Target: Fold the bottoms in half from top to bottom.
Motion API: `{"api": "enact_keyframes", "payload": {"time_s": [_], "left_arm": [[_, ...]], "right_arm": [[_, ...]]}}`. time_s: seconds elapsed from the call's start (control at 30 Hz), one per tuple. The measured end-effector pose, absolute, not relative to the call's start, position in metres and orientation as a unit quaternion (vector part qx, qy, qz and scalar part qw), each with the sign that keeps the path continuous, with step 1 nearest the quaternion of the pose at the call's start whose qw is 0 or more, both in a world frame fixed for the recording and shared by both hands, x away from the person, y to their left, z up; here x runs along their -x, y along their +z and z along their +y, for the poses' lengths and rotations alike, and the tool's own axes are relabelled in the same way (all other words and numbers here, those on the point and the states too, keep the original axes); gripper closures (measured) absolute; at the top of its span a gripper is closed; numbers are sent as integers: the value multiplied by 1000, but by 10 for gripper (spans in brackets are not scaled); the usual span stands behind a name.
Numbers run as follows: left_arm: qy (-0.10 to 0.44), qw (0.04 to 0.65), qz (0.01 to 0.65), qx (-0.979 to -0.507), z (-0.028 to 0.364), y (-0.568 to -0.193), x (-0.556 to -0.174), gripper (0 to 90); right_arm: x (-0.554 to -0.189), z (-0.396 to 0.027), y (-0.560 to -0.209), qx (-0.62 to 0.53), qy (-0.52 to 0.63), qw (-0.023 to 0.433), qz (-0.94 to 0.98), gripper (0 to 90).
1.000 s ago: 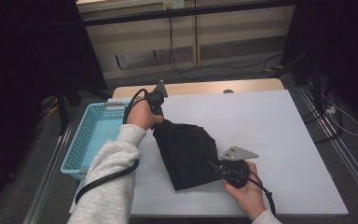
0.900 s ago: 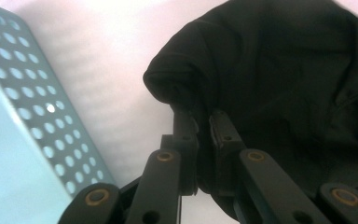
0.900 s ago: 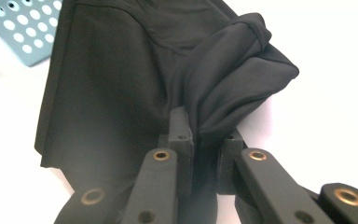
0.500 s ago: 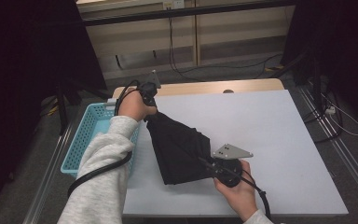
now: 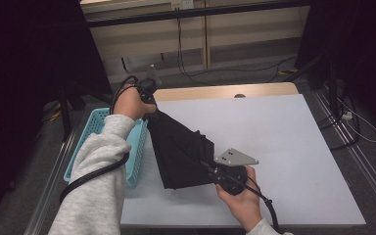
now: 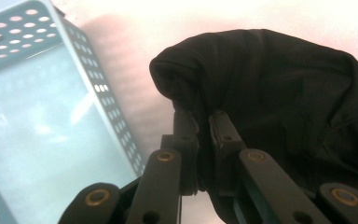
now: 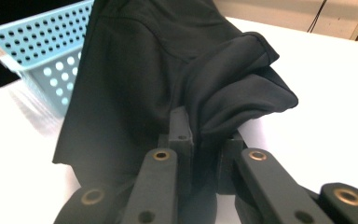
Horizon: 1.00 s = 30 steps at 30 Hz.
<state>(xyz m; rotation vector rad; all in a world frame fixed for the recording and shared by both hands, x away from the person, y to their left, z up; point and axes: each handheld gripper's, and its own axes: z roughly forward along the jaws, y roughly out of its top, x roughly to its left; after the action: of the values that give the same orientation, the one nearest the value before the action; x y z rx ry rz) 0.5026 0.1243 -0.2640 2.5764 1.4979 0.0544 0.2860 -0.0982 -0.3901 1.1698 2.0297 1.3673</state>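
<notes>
Since a second ago both of my hands have come up, and the black garment (image 5: 181, 152) has gone with them: it lay mostly flat on the white surface (image 5: 284, 147) then, and now it hangs stretched as a slanted sheet between the two claws, its lower edge still near or on the surface beside the basket. My left hand has climbed and drifted toward the far left corner, past the end of the light blue perforated basket (image 5: 95, 132); my right hand has lifted too, shifting a little toward the left.

The left claw (image 6: 200, 116) is pressed together on a bunched fold of the black fabric, seen in the left gripper view with the cloth rolled over the jaw tips and the basket's blue wall just beside it. In the high view the left claw (image 5: 149, 93) sits high above the far end of the basket, my grey-sleeved forearm reaching up and forward to it, cable looping under the arm.

The right claw (image 7: 203, 126) is pinching the other end of the garment, a thick doubled hem folded over the jaws. In the high view the right claw (image 5: 210, 169) is near the front of the surface, my hand gripping from below, the grey three-cornered plate on top, jaws pointing left toward the cloth.
</notes>
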Motion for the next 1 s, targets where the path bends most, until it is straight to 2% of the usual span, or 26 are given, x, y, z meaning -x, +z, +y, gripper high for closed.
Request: {"api": "enact_keyframes", "payload": {"time_s": [0.33, 1.0], "left_arm": [[25, 78, 499, -863, 132, -248, -503, 833], [38, 43, 503, -862, 136, -232, -508, 833]], "right_arm": [[-281, -92, -381, -411, 512, 232, 718, 816], [-285, -82, -373, -403, 529, 231, 710, 815]]}}
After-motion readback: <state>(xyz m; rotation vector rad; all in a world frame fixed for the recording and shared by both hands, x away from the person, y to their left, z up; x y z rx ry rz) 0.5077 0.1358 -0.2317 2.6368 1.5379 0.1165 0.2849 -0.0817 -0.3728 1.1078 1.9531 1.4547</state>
